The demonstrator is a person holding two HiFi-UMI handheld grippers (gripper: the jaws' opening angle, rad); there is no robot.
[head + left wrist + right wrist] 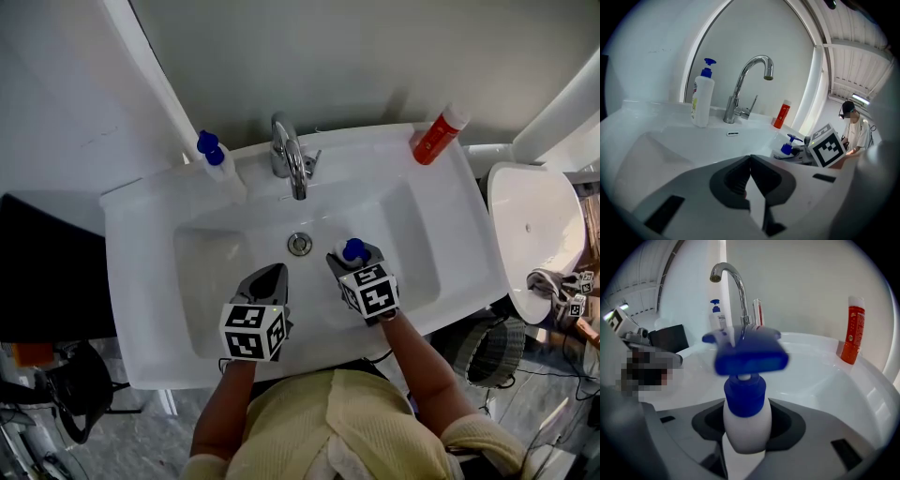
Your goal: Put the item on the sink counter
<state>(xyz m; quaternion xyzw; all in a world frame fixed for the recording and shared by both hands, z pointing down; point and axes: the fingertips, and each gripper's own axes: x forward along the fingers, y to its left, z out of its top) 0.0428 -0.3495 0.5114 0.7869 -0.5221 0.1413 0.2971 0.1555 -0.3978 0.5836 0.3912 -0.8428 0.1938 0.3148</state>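
Right claw (356, 255) around pump bottle (745, 425) over basin (216, 272), well inside sink rim (136, 300).

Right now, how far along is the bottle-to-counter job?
Done: the right gripper is clamped on the pump bottle, around its body below the blue collar. In hand: the bottle is held over the basin. Left: set it on the sink counter, where a second pump bottle and a red tube stand. The left gripper is shut and empty.
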